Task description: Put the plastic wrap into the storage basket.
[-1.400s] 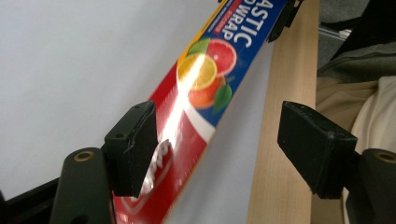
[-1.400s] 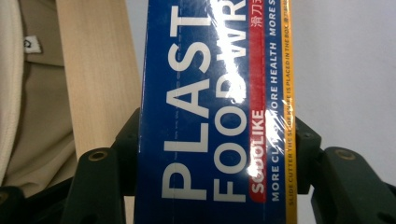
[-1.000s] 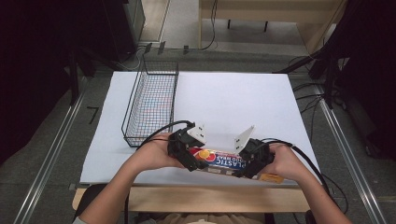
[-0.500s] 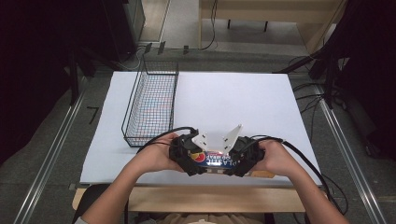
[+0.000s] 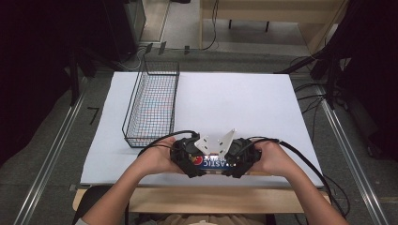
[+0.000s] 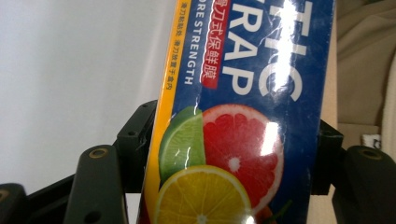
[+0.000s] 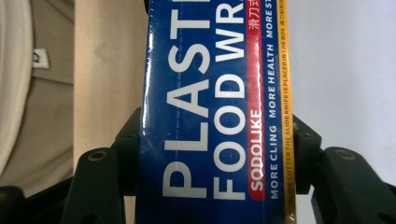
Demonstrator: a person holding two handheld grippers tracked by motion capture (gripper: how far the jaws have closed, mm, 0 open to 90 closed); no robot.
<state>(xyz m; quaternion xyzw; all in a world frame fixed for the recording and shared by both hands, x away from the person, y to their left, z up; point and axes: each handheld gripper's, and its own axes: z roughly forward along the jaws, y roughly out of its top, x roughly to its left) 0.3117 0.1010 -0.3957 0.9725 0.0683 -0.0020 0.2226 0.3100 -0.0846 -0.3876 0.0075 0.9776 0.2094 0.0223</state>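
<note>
A blue plastic food wrap box [image 5: 213,163] with citrus pictures lies lengthwise by the front edge of the white table cover [image 5: 244,108]. My left gripper [image 5: 187,158] is shut across its left part and my right gripper [image 5: 240,158] is shut across its right part, close together. In the left gripper view the box [image 6: 252,70] sits between both black jaws of the left gripper [image 6: 233,140], fruit end nearest. In the right gripper view the right gripper [image 7: 217,140] clamps the box [image 7: 205,60] at its lettering. Hands hide the box ends.
A black wire basket [image 5: 152,103] stands at the left of the cover, just beyond the left hand. The wooden table edge [image 5: 211,197] runs right under the grippers. Cables trail from each gripper, the right one off the table's right side.
The right gripper has moved left toward the left one, so less of the box shows between them. The left gripper has stayed nearly in place.
</note>
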